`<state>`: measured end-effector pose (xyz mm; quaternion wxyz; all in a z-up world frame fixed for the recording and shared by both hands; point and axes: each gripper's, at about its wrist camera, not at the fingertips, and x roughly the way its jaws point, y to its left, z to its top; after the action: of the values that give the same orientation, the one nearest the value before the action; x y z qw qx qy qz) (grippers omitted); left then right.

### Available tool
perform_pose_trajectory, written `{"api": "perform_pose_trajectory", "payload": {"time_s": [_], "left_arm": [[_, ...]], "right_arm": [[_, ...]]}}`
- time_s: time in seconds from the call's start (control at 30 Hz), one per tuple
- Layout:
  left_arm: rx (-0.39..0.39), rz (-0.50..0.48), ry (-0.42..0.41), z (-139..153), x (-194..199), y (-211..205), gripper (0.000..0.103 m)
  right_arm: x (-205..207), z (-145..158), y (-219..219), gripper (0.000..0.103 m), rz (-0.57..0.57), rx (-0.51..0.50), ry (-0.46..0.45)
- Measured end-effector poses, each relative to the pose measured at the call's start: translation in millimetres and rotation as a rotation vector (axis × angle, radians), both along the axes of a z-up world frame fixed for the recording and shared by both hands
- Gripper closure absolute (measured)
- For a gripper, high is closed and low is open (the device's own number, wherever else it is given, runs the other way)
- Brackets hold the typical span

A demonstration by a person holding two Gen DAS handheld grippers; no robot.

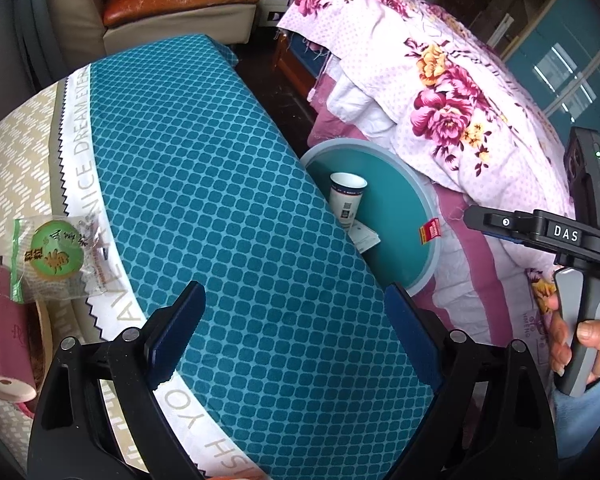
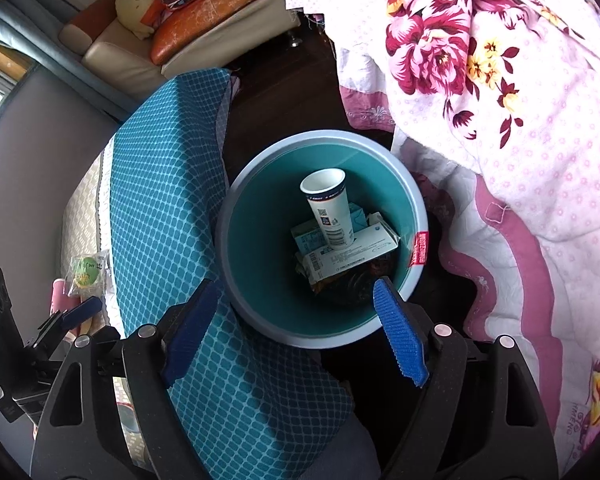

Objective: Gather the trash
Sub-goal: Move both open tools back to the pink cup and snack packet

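A teal waste bin [image 2: 236, 216] with a grey rim stands on the floor between the table and the bed. Inside it a white paper cup [image 2: 330, 208] leans on flattened cartons [image 2: 352, 252]. My right gripper [image 2: 296, 330] hangs open over the bin's near rim, nothing between its blue pads. The left wrist view shows the same bin [image 1: 420, 200] and cup [image 1: 346, 196]. My left gripper [image 1: 294, 332] is open and empty above the teal tablecloth [image 1: 220, 184]. A clear snack wrapper [image 1: 56, 256] with a round green label lies on the table to its left.
A pink paper roll [image 1: 0, 340] lies by the wrapper at the table's left edge. A floral quilt [image 1: 440, 92] hangs off the bed close to the bin's right side. A sofa [image 1: 172, 8] stands at the back, with dark floor in front of it.
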<state>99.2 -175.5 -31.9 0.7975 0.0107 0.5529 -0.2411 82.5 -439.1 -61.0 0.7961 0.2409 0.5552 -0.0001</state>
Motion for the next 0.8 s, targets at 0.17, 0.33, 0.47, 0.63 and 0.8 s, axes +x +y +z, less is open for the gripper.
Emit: {"api": "perform_pose_trajectory", "payload": {"time_s": [0.17, 0.33, 0.47, 0.63, 0.8], "left_arm": [[-0.001, 0.015, -0.009, 5, -9, 16, 0.012], [-0.006, 0.051, -0.026, 12, -22, 42, 0.012], [-0.022, 0.097, -0.041, 20, -30, 73, 0.012], [-0.049, 0.181, -0.063, 30, -38, 124, 0.012], [-0.069, 0.291, -0.08, 33, -45, 182, 0.012]], "right_arm": [[-5, 7, 14, 0.026, 0.021, -0.004, 0.001], [-10, 16, 39, 0.024, 0.063, -0.016, 0.001], [-12, 23, 63, 0.024, 0.11, -0.027, -0.001], [-9, 33, 101, 0.024, 0.181, -0.058, 0.003], [5, 39, 154, 0.024, 0.28, -0.064, 0.026]]}}
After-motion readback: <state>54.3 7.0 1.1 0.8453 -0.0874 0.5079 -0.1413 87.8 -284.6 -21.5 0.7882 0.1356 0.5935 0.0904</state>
